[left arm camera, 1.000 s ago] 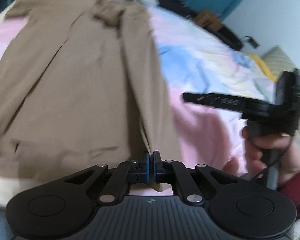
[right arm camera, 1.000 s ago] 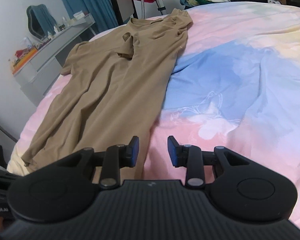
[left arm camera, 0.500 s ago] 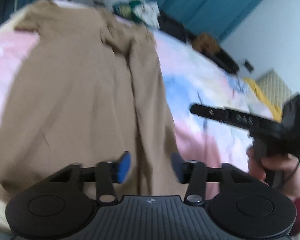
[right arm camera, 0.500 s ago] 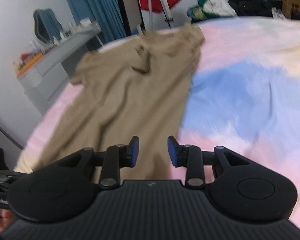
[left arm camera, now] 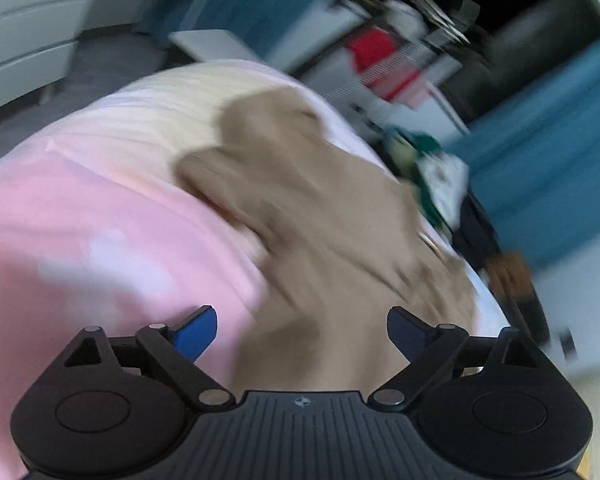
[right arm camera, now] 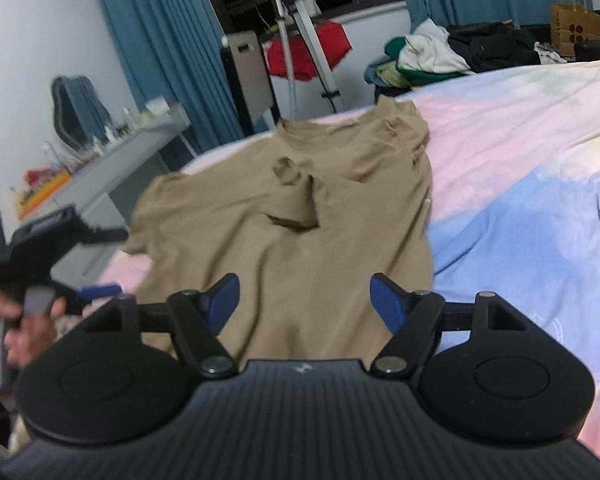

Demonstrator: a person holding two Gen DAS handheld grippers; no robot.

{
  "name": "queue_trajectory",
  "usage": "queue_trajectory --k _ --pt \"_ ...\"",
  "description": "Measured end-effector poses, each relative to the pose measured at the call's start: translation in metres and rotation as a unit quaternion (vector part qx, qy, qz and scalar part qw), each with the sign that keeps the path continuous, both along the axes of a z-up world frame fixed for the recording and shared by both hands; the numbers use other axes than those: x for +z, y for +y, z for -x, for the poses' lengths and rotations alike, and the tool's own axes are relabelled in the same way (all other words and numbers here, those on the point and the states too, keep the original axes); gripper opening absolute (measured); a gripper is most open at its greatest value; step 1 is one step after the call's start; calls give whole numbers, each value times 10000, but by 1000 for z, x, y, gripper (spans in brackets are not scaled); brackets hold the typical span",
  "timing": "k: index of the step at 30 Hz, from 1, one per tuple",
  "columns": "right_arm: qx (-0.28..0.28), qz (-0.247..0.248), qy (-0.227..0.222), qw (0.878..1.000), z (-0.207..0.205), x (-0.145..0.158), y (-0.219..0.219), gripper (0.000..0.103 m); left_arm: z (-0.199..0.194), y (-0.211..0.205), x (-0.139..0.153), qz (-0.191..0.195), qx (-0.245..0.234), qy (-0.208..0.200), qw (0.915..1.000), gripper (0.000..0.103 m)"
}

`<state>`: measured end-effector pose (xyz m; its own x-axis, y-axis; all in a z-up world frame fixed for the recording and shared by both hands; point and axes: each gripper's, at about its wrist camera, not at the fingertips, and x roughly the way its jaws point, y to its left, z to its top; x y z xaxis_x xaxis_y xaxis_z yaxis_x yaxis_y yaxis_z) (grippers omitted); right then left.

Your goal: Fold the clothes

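Note:
A tan T-shirt [right arm camera: 292, 216] lies spread on the bed, collar at the far end, with one sleeve folded in over the chest and its right side folded inward. It also shows blurred in the left wrist view [left arm camera: 324, 240]. My right gripper [right arm camera: 304, 300] is open and empty, held above the shirt's lower part. My left gripper [left arm camera: 300, 328] is open and empty, over the shirt's left edge; it also shows at the left of the right wrist view [right arm camera: 96, 292].
The bed has a pink, blue and pale yellow sheet [right arm camera: 532, 208]. A pile of clothes [right arm camera: 432, 56] and a paper bag [right arm camera: 574, 24] lie beyond the bed's far edge. A grey desk [right arm camera: 112, 164] stands to the left. A stand with red cloth [right arm camera: 308, 52] is behind the bed.
My left gripper let go of the shirt's hem, opened wide and swung left. My right gripper opened wider and rose, now looking toward the collar.

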<state>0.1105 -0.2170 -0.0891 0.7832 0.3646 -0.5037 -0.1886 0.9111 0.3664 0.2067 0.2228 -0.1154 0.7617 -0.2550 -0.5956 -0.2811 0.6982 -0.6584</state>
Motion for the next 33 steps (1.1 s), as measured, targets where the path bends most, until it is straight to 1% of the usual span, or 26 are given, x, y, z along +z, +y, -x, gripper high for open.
queue_trajectory --k 1,3,5,6,7,8,10,12,13,14,15,16,17,18,19,21,23,25,26,28,30,32,33 --pt "-4 22 24 10000 -3 -2 0 74 -10 8 -8 195 181 -106 9996 94" --pt "-92 -153 58 9998 -4 -5 -6 74 -24 20 -16 487 574 -456 9961 94" --pt "-123 -286 173 9994 -8 -10 -10 74 -40 29 -21 652 889 -681 9916 96" --pt "-107 -316 216 9992 -11 -13 -11 74 -48 30 -22 613 999 -747 9903 96" --pt "-91 -345 259 9990 -13 -15 -12 74 -57 30 -21 495 1089 -811 9895 96" --pt "-112 -319 285 9990 -15 -18 -12 74 -67 29 -20 347 1161 -867 9888 95" --pt "-156 -289 338 9989 -20 -23 -12 74 -85 28 -16 -64 1237 -947 9878 92" --pt "-166 -368 411 9983 -24 -28 -14 74 -101 28 -14 -414 1306 -978 9857 83" --pt "-182 -392 424 9982 -26 -29 -15 74 -109 28 -13 -551 1321 -941 9852 69" --pt "-203 -404 421 9981 -28 -30 -16 74 -116 28 -10 -655 1303 -901 9852 49" --pt "-224 -425 417 9980 -30 -30 -16 74 -120 25 -6 -726 1259 -896 9853 37" --pt "-245 -449 414 9978 -31 -30 -17 74 -125 22 -1 -841 1194 -914 9850 21" --pt "-267 -473 410 9977 -33 -30 -17 74 -127 16 6 -1044 1089 -979 9837 16" --pt "-281 -499 409 9975 -34 -30 -18 74 -130 8 15 -1301 985 -1065 9808 15" --pt "-293 -525 407 9974 -35 -29 -19 74 -133 -3 25 -1667 886 -1192 9748 14" --pt "-335 -562 402 9970 -35 -28 -21 74 -134 -33 48 -2366 655 -1462 9583 13" --pt "-417 -564 409 9967 -33 -27 -25 74 -131 -68 73 -3038 405 -1733 9360 13" --pt "-544 -522 463 9961 -31 -25 -30 74 -129 -112 96 -3567 -5 -1956 9135 13" --pt "-624 -481 508 9956 -30 -24 -33 74 -129 -136 105 -3765 -233 -2035 9035 13" --pt "-831 -453 518 9942 -26 -21 -43 74 -127 -184 107 -4038 -615 -2112 8880 13" --pt "-1043 -429 518 9923 -23 -17 -53 74 -126 -232 109 -4301 -996 -2184 8703 13" --pt "-1215 -527 508 9899 -19 -16 -65 74 -125 -281 112 -4553 -1375 -2250 8504 13" --pt "-1288 -574 500 9887 -18 -16 -71 74 -124 -302 110 -4620 -1525 -2270 8437 13"
